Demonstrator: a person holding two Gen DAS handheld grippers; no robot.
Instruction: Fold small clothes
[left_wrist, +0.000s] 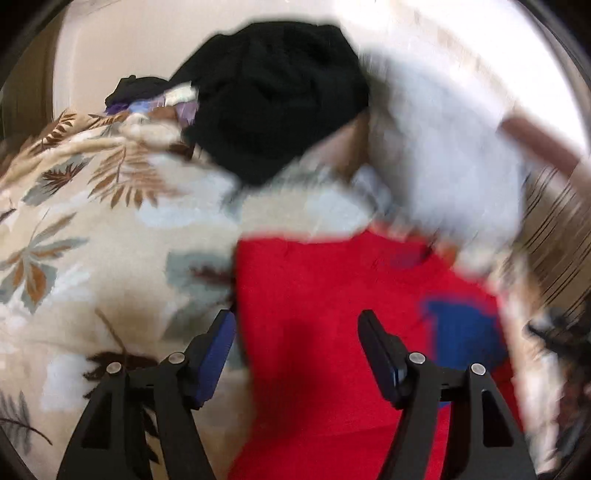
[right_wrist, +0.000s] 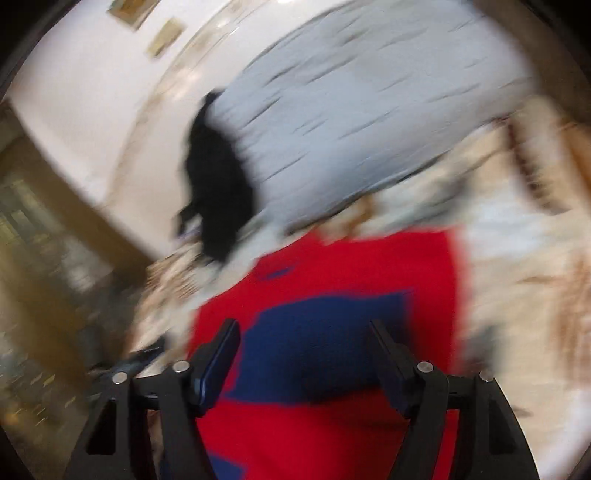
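Note:
A small red garment (left_wrist: 325, 332) with a blue patch (left_wrist: 465, 336) lies flat on a leaf-patterned blanket (left_wrist: 85, 229). My left gripper (left_wrist: 295, 321) hovers over the garment's left side, jaws wide apart with only cloth below them, pads clear of it. In the right wrist view the same red garment (right_wrist: 369, 258) and its blue patch (right_wrist: 321, 343) lie under my right gripper (right_wrist: 303, 328), which also stands open with nothing pinched. Both views are smeared by motion.
A black garment (left_wrist: 273, 96) sits heaped behind the red one, with a pale grey-white cloth (left_wrist: 443, 147) to its right. Coloured bits of clothing (left_wrist: 162, 101) lie at the far left of the heap. A white wall (right_wrist: 92, 92) and a wooden frame (right_wrist: 74, 199) stand beyond.

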